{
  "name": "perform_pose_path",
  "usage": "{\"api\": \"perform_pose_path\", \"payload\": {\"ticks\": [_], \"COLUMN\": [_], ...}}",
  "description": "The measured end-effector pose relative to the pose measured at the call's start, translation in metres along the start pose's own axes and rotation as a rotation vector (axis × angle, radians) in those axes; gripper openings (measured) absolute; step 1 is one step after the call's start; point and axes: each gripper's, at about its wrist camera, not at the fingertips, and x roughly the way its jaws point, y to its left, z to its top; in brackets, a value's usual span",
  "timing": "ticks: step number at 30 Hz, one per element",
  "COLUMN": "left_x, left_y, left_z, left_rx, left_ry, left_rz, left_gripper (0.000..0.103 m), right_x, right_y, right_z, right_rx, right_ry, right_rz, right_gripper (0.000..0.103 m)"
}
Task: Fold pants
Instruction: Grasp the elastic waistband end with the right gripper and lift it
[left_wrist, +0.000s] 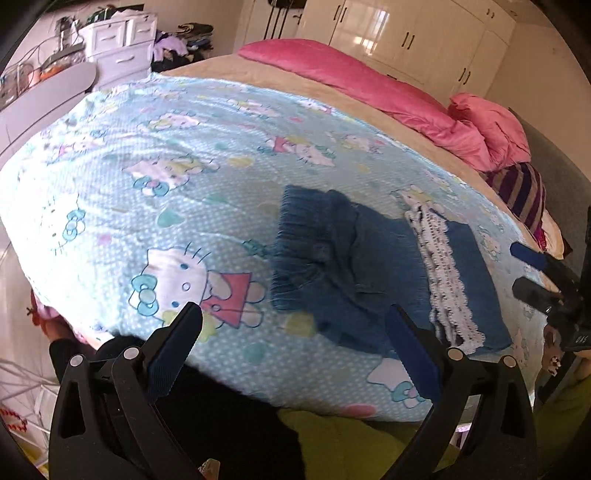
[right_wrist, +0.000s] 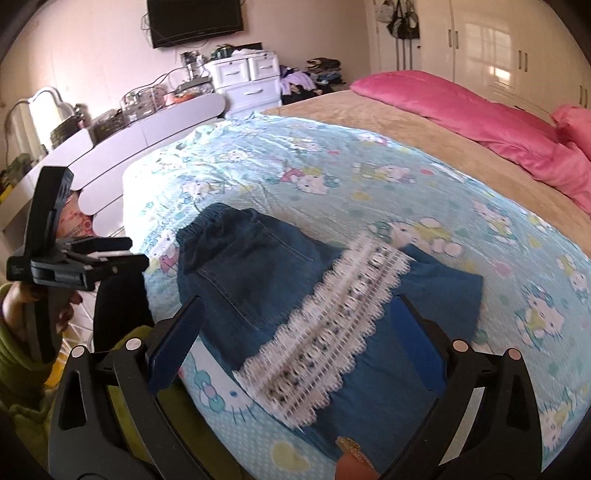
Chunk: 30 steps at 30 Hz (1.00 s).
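Denim pants (right_wrist: 258, 280) folded on blanket (right_wrist: 332, 177), both claws spread, empty

Bright daylight; window glare on wardrobe doors (right_wrist: 491, 48); strong fisheye bending with dark corners; mild blur throughout.

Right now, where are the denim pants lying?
The denim pants lie folded on the cartoon-cat blanket near the bed's front edge, ahead of the open right gripper; in the left wrist view they sit right of centre.
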Motion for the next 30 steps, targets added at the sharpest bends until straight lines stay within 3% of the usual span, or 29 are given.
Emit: {"api": "perform_pose_path", "payload": {"ticks": [8, 18, 20, 22, 30], "left_x": [0.028, 0.046, 0.052, 0.058, 0.070], "left_y": [0.009, 0.006, 0.004, 0.004, 0.003], "left_z": [-0.007, -0.010, -0.010, -0.010, -0.012], "left_rx": [-0.049, -0.090, -0.097, -0.120, -0.139], "left_ry": [0.063, 0.070, 0.079, 0.090, 0.093], "left_rz": [-0.055, -0.159, -0.175, -0.207, -0.231], "left_gripper": [0.098, 0.097, 0.093, 0.068, 0.061], "right_x": [0.033, 0.079, 0.086, 0.096, 0.154], "right_y": [0.016, 0.025, 0.028, 0.032, 0.050], "right_z": [0.029, 0.059, 0.064, 0.070, 0.085], "right_rx": [-0.061, -0.127, -0.143, -0.169, -0.239], "right_ry": [0.035, 0.120, 0.132, 0.149, 0.272], "right_rz": [0.050, 0.137, 0.154, 0.169, 0.224], "right_gripper": [0.094, 0.094, 0.094, 0.094, 0.094]}}
